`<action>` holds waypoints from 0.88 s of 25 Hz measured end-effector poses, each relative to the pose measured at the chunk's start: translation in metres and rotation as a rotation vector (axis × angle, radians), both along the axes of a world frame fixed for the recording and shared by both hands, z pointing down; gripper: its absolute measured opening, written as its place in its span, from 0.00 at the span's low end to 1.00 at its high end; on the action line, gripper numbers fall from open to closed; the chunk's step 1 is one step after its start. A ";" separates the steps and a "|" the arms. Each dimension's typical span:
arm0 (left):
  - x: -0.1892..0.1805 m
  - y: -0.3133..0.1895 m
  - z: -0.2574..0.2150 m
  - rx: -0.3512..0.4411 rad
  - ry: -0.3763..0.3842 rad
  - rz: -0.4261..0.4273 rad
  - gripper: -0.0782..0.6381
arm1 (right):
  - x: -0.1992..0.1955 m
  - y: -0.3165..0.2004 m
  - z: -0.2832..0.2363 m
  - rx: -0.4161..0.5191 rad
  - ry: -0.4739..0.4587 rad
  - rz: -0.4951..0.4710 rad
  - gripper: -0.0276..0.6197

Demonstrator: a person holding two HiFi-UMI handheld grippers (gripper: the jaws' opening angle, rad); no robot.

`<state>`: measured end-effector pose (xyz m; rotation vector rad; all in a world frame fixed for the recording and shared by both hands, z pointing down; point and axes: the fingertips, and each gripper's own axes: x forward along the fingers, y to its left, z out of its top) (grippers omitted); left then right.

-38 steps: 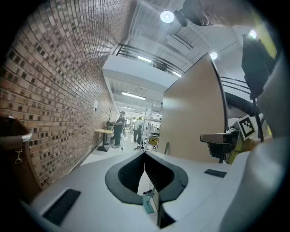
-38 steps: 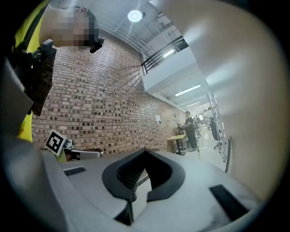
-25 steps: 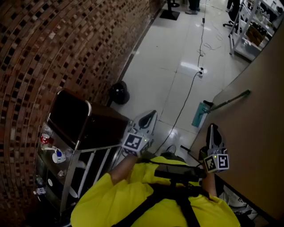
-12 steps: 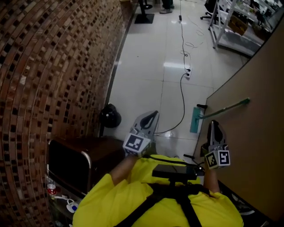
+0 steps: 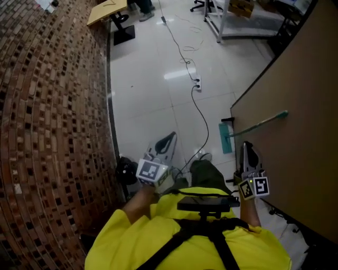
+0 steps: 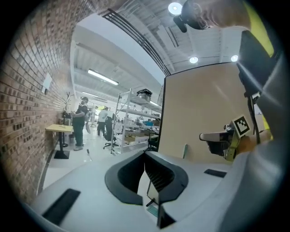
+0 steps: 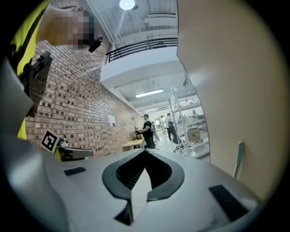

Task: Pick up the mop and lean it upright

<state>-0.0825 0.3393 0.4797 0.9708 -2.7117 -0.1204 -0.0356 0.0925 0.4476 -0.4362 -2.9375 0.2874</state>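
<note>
The mop lies with its teal head [image 5: 226,137] on the white floor and its green handle [image 5: 261,124] slanting up against the brown panel [image 5: 301,105]. My left gripper [image 5: 169,139] is shut and empty, held level to the left of the mop head. My right gripper [image 5: 246,147] is also shut and empty, just short of the mop head and close to the panel. In the left gripper view the shut jaws [image 6: 146,156] point down the hall, with the mop handle [image 6: 185,151] to their right. The right gripper view shows the handle [image 7: 238,158] against the panel.
A brick wall [image 5: 53,105] runs along the left. A black cable and power strip [image 5: 197,84] lie on the floor ahead. A round black object [image 5: 125,170] sits at the wall's foot. A yellow table [image 5: 108,10], a shelving rack [image 5: 243,16] and people stand farther off.
The view has swung round: the dark chair and the cart at the left have dropped out of sight. Both shut grippers travelled with the turn, and the mop now lies just ahead of the right one.
</note>
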 end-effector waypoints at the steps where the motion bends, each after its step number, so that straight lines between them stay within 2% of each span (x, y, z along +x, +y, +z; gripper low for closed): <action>1: -0.018 -0.011 0.001 0.001 -0.001 0.020 0.11 | -0.010 -0.011 0.003 -0.004 0.005 0.025 0.05; 7: -0.118 -0.086 -0.023 0.002 -0.020 0.111 0.11 | -0.074 -0.076 0.008 -0.049 0.016 0.117 0.05; 12: -0.190 -0.171 -0.034 0.005 -0.088 0.220 0.11 | -0.116 -0.152 0.006 -0.053 -0.042 0.246 0.05; 14: -0.202 -0.204 -0.034 0.005 -0.107 0.283 0.11 | -0.112 -0.180 0.006 -0.059 -0.041 0.334 0.05; 15: -0.206 -0.222 -0.034 0.005 -0.114 0.327 0.15 | -0.106 -0.192 0.004 -0.050 -0.041 0.378 0.05; 17: -0.212 -0.263 -0.029 0.012 -0.114 0.432 0.20 | -0.091 -0.216 0.004 -0.020 -0.032 0.472 0.05; 19: -0.215 -0.310 -0.018 0.023 -0.109 0.554 0.21 | -0.076 -0.242 0.011 -0.011 -0.006 0.590 0.08; 20: -0.214 -0.333 -0.009 0.022 -0.104 0.619 0.28 | -0.066 -0.252 0.015 -0.011 0.008 0.660 0.18; 21: -0.211 -0.355 0.003 0.013 -0.092 0.682 0.36 | -0.055 -0.260 0.019 -0.009 0.021 0.732 0.20; 22: -0.208 -0.376 0.015 0.002 -0.073 0.737 0.39 | -0.043 -0.265 0.021 -0.001 0.031 0.800 0.20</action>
